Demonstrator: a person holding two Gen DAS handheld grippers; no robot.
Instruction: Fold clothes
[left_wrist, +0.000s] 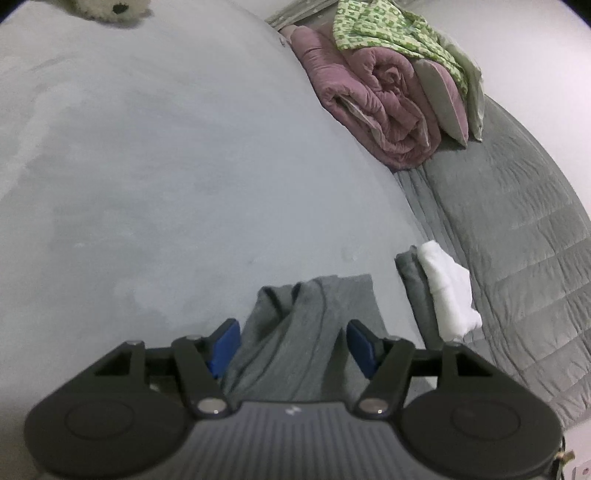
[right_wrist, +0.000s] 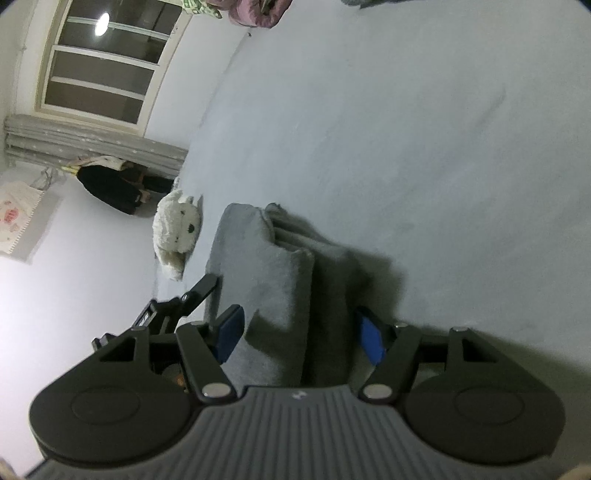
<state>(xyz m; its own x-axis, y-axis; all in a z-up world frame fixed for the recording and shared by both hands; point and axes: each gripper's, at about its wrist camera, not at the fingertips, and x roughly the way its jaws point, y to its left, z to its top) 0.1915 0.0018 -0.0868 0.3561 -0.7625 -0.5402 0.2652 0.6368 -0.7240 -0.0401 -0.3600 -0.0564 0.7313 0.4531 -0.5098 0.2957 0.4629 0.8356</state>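
A grey garment (left_wrist: 306, 332) lies bunched on the pale grey bed sheet (left_wrist: 166, 166). My left gripper (left_wrist: 293, 347) is open, its blue pads on either side of the cloth, which runs back between the jaws. In the right wrist view the same grey garment (right_wrist: 280, 288) is folded into thick layers. My right gripper (right_wrist: 301, 338) is open with its blue pads either side of the folded edge. The other gripper's black linkage (right_wrist: 184, 302) shows at the garment's left side.
A folded grey item (left_wrist: 413, 291) and a folded white item (left_wrist: 450, 291) lie to the right. A rolled mauve quilt (left_wrist: 380, 99) with green patterned cloth (left_wrist: 388, 29) sits beyond on a grey quilted blanket (left_wrist: 517, 229). A white plush toy (right_wrist: 177, 232) lies near the bed edge.
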